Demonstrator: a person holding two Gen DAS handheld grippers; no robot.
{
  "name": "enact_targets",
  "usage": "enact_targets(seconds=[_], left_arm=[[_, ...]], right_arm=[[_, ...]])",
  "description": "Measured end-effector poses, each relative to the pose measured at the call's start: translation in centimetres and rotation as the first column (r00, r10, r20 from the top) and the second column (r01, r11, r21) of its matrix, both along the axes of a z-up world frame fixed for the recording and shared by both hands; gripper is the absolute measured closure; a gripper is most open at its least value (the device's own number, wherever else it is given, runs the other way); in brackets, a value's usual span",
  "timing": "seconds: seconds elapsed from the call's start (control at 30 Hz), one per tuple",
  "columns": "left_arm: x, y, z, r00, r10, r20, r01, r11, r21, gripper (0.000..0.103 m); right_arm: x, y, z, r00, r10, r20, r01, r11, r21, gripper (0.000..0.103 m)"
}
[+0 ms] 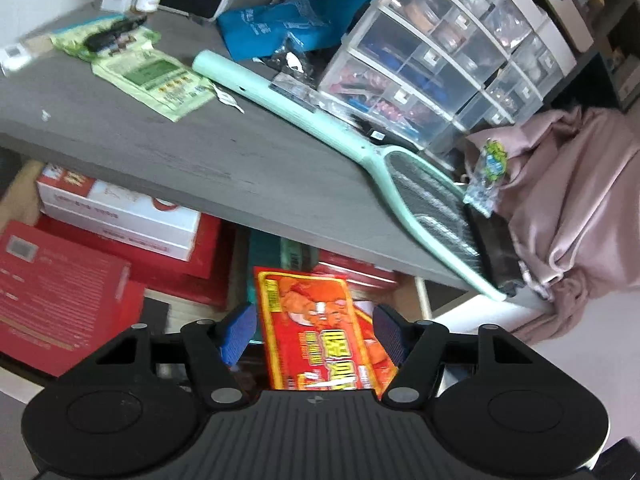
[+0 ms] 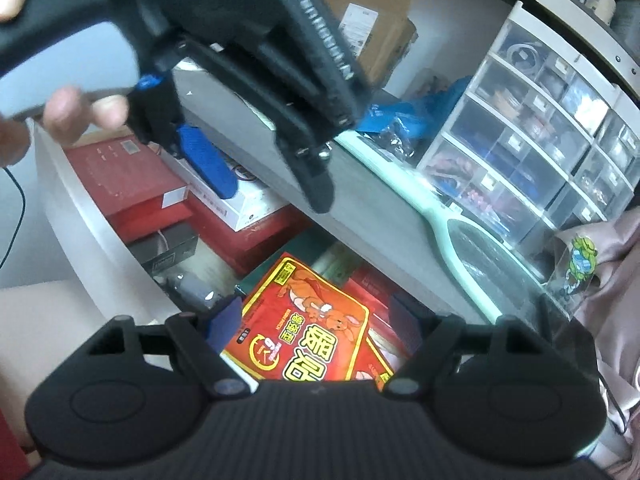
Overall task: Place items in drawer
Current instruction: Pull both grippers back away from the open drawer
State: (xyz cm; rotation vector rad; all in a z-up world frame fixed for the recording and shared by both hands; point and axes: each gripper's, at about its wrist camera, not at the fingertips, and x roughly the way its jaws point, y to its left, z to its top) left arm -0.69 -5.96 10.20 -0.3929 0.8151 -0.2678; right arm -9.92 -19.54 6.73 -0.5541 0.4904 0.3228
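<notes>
An open drawer (image 2: 76,216) under a grey desk holds red and white boxes. A red and yellow packet (image 1: 320,332) lies on top of its contents; it also shows in the right wrist view (image 2: 308,328). My left gripper (image 1: 314,332) hangs open above the packet, blue pads wide apart, not touching it. In the right wrist view the left gripper (image 2: 276,180) appears from the side above the drawer. My right gripper (image 2: 316,322) is open and empty over the same packet.
The grey desk top (image 1: 168,132) carries a mint green electric swatter (image 1: 360,152), green packets (image 1: 160,76), a blue bag (image 1: 280,20) and a clear drawer organiser (image 1: 448,48). A pink cloth (image 1: 576,208) hangs at the right.
</notes>
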Motion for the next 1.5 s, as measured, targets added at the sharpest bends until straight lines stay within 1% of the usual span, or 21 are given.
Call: enact_targets(seconds=[0.1, 0.17, 0.37, 0.53, 0.73, 0.83, 0.93, 1.13, 1.3, 1.43, 1.5], left_arm=[[-0.9, 0.2, 0.0, 1.0, 0.001, 0.024, -0.003, 0.998, 0.064, 0.036], [-1.2, 1.1, 0.6, 0.999, 0.001, 0.036, -0.005, 0.993, 0.114, 0.036], [-4.6, 3.0, 1.2, 0.995, -0.007, 0.102, -0.017, 0.971, 0.238, 0.036], [-7.0, 5.4, 0.1, 0.997, 0.011, 0.082, -0.035, 0.956, 0.291, 0.036], [-9.8, 8.4, -1.1, 0.998, 0.035, 0.058, -0.053, 0.935, 0.352, 0.036], [-10.4, 8.3, -2.6, 0.998, 0.06, 0.017, -0.062, 0.93, 0.363, 0.036], [-10.4, 8.9, -3.9, 0.997, 0.081, -0.011, -0.071, 0.928, 0.366, 0.036], [-9.7, 10.0, -6.0, 0.993, 0.112, -0.025, -0.093, 0.914, 0.394, 0.036], [-8.7, 11.0, -7.8, 0.99, 0.134, -0.04, -0.106, 0.906, 0.41, 0.036], [-7.6, 12.2, -8.5, 0.988, 0.152, -0.034, -0.123, 0.9, 0.419, 0.036], [-7.1, 12.9, -9.0, 0.987, 0.158, -0.029, -0.131, 0.897, 0.422, 0.036]], right_arm=[[-0.3, -0.1, 0.1, 1.0, -0.022, -0.001, 0.022, 1.0, 0.016, 0.023], [-0.5, -0.3, 0.1, 0.999, -0.041, -0.008, 0.042, 0.999, 0.03, 0.023], [-1.9, -1.1, 0.1, 0.994, -0.111, -0.02, 0.112, 0.99, 0.081, 0.023], [-3.4, -1.8, 0.2, 0.983, -0.179, -0.039, 0.182, 0.974, 0.135, 0.023], [-5.6, -2.0, -0.2, 0.964, -0.258, -0.067, 0.266, 0.945, 0.189, 0.023], [-6.4, -1.9, -0.8, 0.956, -0.274, -0.101, 0.29, 0.934, 0.209, 0.023], [-6.9, -1.6, -1.7, 0.948, -0.292, -0.123, 0.313, 0.927, 0.207, 0.023], [-7.0, -1.5, -3.6, 0.924, -0.336, -0.181, 0.371, 0.902, 0.222, 0.023], [-6.1, -1.8, -5.0, 0.9, -0.384, -0.205, 0.426, 0.873, 0.239, 0.023], [-5.3, -2.1, -6.2, 0.879, -0.421, -0.223, 0.469, 0.847, 0.251, 0.023], [-5.0, -2.3, -6.4, 0.874, -0.429, -0.228, 0.48, 0.835, 0.268, 0.023]])
